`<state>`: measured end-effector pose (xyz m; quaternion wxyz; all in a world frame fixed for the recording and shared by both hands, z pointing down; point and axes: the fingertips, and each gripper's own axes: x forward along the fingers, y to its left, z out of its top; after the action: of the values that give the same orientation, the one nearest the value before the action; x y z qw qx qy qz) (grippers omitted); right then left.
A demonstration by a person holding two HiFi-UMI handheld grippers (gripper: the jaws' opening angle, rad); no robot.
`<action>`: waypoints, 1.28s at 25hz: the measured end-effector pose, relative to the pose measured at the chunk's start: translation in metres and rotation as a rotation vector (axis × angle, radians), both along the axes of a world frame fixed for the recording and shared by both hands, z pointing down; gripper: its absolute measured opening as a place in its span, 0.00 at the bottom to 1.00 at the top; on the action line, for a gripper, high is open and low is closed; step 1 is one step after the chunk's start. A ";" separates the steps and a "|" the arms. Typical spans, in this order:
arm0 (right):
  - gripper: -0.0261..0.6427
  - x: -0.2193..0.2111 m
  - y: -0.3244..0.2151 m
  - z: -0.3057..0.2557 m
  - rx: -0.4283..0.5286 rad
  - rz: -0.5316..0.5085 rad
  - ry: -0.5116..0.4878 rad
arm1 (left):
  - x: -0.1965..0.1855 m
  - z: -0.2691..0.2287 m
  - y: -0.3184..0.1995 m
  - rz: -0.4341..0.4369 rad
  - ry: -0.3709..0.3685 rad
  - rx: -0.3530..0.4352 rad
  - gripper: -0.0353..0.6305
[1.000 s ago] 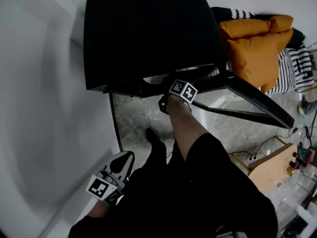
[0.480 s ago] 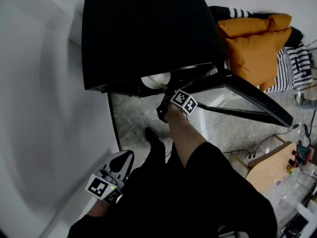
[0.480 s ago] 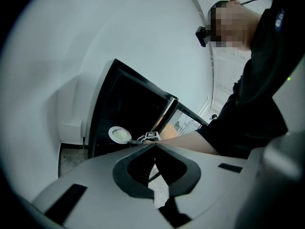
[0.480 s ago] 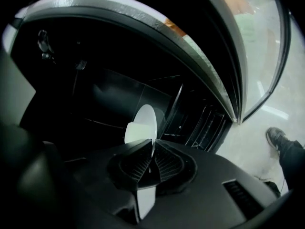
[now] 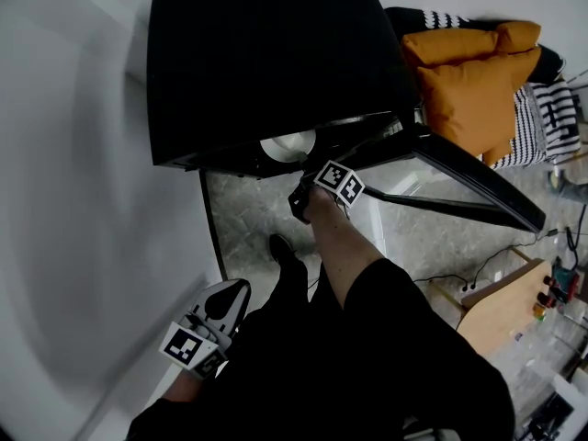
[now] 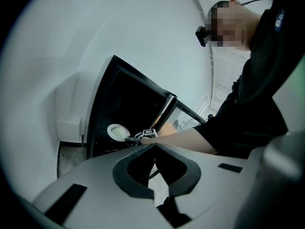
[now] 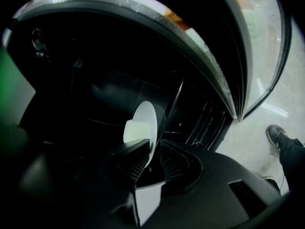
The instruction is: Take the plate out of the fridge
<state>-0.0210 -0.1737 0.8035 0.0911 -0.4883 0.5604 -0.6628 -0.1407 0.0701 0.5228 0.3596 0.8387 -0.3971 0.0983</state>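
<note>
The right gripper has the rim of the white plate between its 2 jaws, which are narrow and opening slightly - the rim still sits against the pads. The plate stands on edge at the mouth of the black fridge, just under its top front edge and beside the open glass door. The left gripper hangs low by the person's side, well apart from the fridge - its jaw tips together and empty.
</note>
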 end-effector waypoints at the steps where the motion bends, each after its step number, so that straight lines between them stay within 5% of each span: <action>1: 0.11 -0.002 -0.001 0.000 -0.001 -0.007 -0.004 | 0.000 0.000 0.001 0.001 0.001 -0.002 0.06; 17: 0.10 0.001 0.015 -0.003 0.029 0.005 -0.061 | 0.008 -0.004 0.002 0.011 0.006 0.011 0.06; 32: 0.06 0.008 0.028 -0.039 0.193 0.003 -0.174 | 0.021 -0.011 0.009 0.051 0.000 0.035 0.06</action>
<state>-0.0128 -0.1461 0.7649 0.1868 -0.4188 0.6107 -0.6456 -0.1194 0.0794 0.5114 0.3421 0.8548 -0.3771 0.1004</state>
